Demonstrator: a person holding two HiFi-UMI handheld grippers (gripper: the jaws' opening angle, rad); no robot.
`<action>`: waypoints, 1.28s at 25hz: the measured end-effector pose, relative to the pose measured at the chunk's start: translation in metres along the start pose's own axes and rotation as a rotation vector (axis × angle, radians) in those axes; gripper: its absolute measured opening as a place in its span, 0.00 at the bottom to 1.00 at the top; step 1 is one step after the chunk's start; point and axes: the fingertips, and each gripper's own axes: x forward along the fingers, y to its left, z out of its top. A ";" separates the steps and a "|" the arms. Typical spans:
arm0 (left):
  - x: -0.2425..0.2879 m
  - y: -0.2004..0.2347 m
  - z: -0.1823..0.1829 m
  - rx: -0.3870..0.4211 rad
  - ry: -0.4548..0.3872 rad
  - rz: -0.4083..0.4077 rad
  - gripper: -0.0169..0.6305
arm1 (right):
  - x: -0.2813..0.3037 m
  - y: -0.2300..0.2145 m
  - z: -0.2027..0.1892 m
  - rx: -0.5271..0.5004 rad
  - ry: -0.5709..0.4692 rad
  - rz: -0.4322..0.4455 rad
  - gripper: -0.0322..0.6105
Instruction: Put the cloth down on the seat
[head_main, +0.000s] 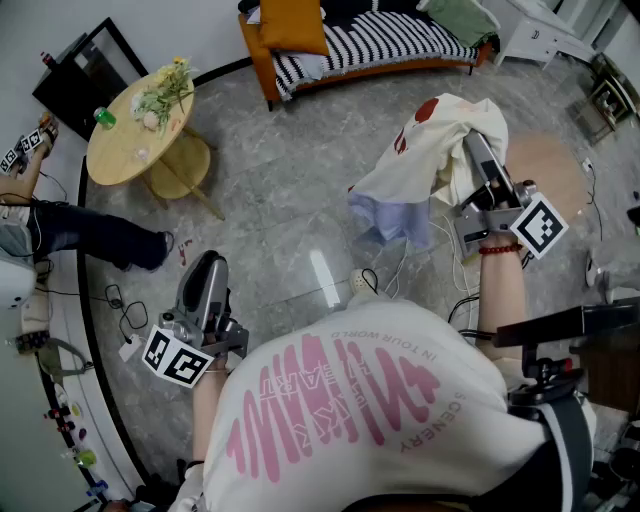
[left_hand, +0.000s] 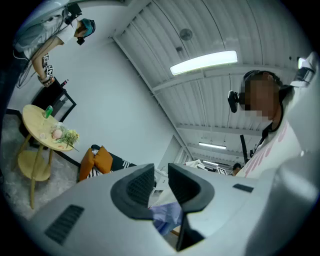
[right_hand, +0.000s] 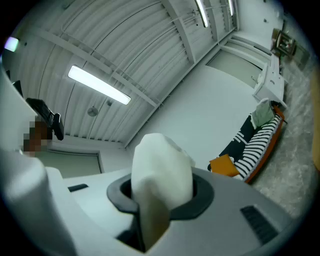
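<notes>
A white cloth (head_main: 430, 150) with red print and a pale blue part hangs in the air over the floor, bunched round my right gripper (head_main: 472, 142), which is shut on it. In the right gripper view a white fold of the cloth (right_hand: 161, 165) fills the space between the jaws. The seat, an orange-framed daybed with a striped cushion (head_main: 395, 38), stands at the far side, apart from the cloth. My left gripper (head_main: 206, 264) is low on the left, held over the floor. Its jaws stand a little apart with nothing between them (left_hand: 161, 176).
A round wooden table (head_main: 135, 150) with flowers and a green can stands at the far left. A person's leg (head_main: 95, 235) reaches in beside it. Cables (head_main: 400, 268) lie on the floor under the cloth. An orange pillow (head_main: 292, 24) lies on the daybed.
</notes>
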 end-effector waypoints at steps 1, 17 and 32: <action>0.000 0.000 0.000 0.000 -0.003 -0.001 0.18 | 0.000 0.000 0.000 0.000 0.001 0.002 0.21; 0.154 0.086 0.074 -0.078 0.055 0.043 0.18 | 0.170 -0.074 0.069 0.013 0.057 -0.037 0.21; 0.369 0.184 0.155 -0.114 0.115 0.175 0.15 | 0.378 -0.170 0.167 0.045 0.153 -0.059 0.21</action>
